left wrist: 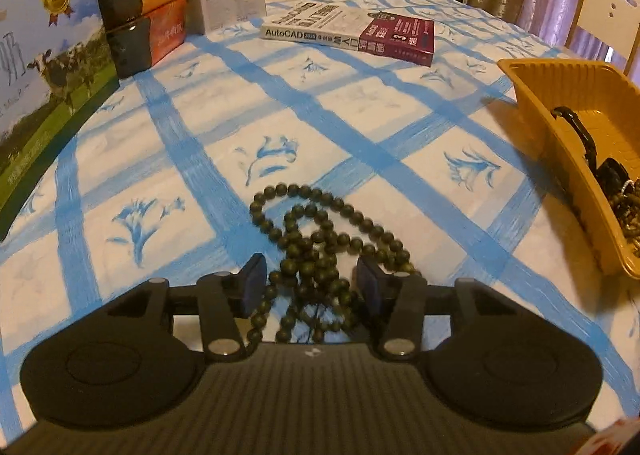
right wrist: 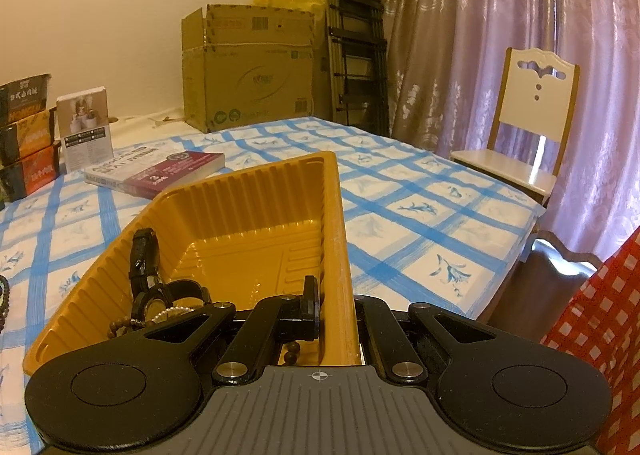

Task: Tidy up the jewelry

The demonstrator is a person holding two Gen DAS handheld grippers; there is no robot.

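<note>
Both grippers were angled downward: left gripper point(left wrist: 311, 282) fingers spread around the dark round-bead necklace point(left wrist: 320, 239), right gripper point(right wrist: 337, 309) fingers clamped on the ribbed yellow plastic tray's point(right wrist: 334, 223) wall.

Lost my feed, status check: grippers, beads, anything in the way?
Left gripper open astride bead necklace on the tablecloth. Right gripper shut on yellow tray wall. Path to tray clear.

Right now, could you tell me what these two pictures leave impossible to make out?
- Left wrist view: the near end of the bead necklace is hidden by the left gripper.
- Left wrist view: the yellow tray is cut off by the right edge.
- Right wrist view: the right gripper clamps the tray wall; its outer finger is hidden behind it.
</note>
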